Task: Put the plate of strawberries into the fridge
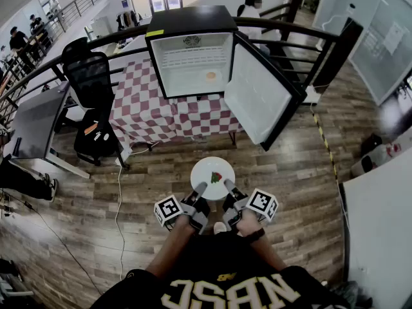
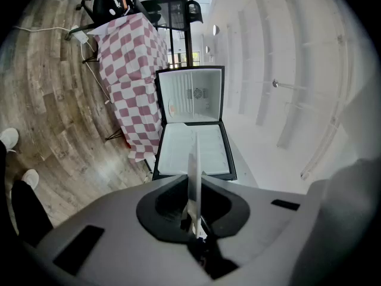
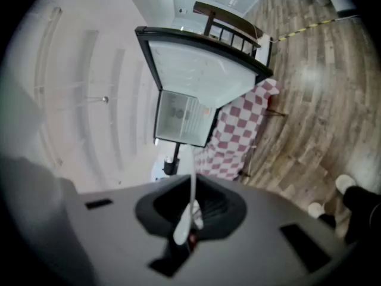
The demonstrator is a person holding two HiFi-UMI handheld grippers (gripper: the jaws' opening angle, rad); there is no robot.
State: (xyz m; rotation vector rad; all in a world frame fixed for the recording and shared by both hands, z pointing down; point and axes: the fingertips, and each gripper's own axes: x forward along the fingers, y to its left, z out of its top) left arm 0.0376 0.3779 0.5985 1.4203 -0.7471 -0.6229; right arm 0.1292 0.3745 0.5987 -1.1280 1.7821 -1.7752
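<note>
The open fridge (image 1: pixel 193 60) stands at 12 o'clock on a checkered table (image 1: pixel 145 114), its door (image 1: pixel 257 98) swung out toward 2 o'clock. Well apart from it, toward 6 o'clock, is the white plate (image 1: pixel 205 170). The left gripper (image 1: pixel 201 188) pinches its rim at 7 o'clock and the right gripper (image 1: pixel 227 185) at 5 o'clock, and a strawberry (image 1: pixel 216 177) lies on it.

Pinching the plate (image 3: pixel 192 177) edge-on in the right gripper (image 3: pixel 189 216), jaws closed on its rim. Straight ahead, looking into the fridge (image 3: pixel 180 118), door (image 3: pixel 202 64) swung wide, checked tablecloth (image 3: pixel 238 139) underneath, wooden floor (image 3: pixel 315 94) alongside.
</note>
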